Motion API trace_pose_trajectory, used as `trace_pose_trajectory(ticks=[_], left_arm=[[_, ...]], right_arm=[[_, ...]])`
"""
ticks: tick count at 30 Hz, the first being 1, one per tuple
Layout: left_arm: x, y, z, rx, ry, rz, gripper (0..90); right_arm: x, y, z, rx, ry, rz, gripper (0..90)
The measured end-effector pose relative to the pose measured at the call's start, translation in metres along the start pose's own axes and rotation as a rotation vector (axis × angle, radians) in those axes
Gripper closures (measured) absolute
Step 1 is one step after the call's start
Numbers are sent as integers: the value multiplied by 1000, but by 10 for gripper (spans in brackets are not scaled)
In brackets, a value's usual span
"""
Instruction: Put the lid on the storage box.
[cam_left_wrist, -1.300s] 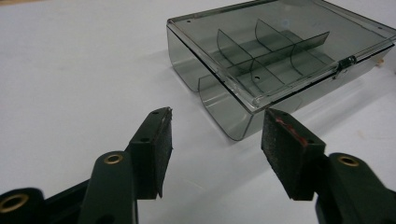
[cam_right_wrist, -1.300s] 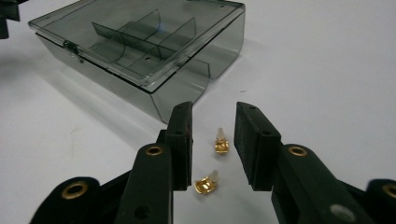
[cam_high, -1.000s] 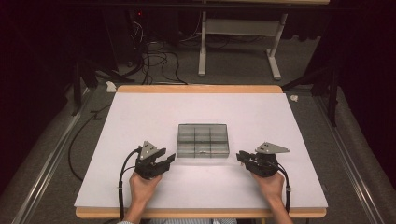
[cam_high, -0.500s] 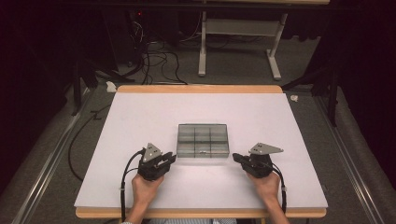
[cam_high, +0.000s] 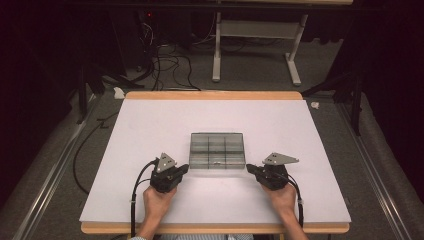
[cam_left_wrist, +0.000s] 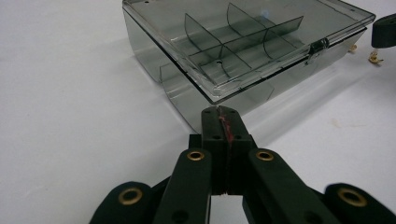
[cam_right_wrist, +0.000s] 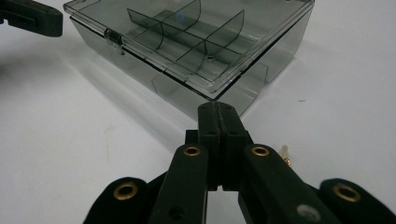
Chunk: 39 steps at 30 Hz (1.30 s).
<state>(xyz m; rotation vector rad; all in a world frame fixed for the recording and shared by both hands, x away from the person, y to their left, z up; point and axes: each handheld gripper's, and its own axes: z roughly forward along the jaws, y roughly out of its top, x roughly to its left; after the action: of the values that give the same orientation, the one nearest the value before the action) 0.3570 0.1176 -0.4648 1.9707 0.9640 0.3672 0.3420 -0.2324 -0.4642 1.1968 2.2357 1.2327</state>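
Clear box (cam_high: 217, 150) sits lid-shut mid-counter (cam_high: 150, 125), left gripper (cam_high: 184, 170) and right gripper (cam_high: 250, 169) flanking its near corners, the left's jaws just closed together, the right's together, both empty.

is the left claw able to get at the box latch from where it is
Probably yes. The left claw is shut, empty, pointing at the near corner of the closed box. The latch sits on the adjacent front wall with bare table alongside; nothing blocks it.
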Motion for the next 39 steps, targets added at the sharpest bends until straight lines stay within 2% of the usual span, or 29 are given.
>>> trace_pose_trajectory(ticks=[39], left_arm=[[-4,6,4,-6,19,19,897]], right_arm=[[4,5,3,-3,-16,-7,900]])
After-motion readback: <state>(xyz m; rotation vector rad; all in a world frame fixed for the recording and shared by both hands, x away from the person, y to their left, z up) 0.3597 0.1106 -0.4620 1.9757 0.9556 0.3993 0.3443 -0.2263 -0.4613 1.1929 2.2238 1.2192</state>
